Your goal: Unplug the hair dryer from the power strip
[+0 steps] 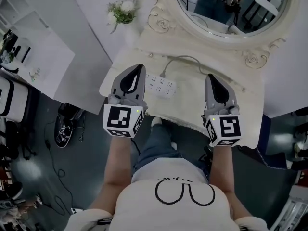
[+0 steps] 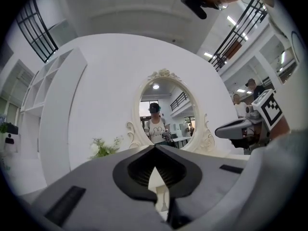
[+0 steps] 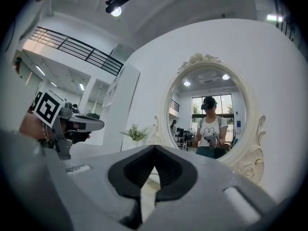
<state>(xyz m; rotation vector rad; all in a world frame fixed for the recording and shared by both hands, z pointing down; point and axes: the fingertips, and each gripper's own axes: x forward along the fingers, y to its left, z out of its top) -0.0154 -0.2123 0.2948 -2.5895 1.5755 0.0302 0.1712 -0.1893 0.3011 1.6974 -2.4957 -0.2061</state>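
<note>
A white power strip point(image 1: 161, 85) lies on the cream vanity table point(image 1: 240, 100), and its grey cable point(image 1: 179, 59) curls off toward the mirror. I see no hair dryer in any view, and no plug in the strip that I can make out. My left gripper point(image 1: 140, 67) hovers level just left of the strip, shut with nothing between its jaws point(image 2: 155, 146). My right gripper point(image 1: 210, 76) hangs to the strip's right, also shut and empty point(image 3: 155, 147). Each gripper shows from the side in the other's view.
An ornate oval mirror point(image 1: 231, 8) stands at the table's back and reflects the person. A small bunch of white flowers point(image 1: 122, 11) sits at the back left. A white shelf unit point(image 1: 33, 57) stands at the left. Shoes point(image 1: 62, 129) and cables lie on the dark floor.
</note>
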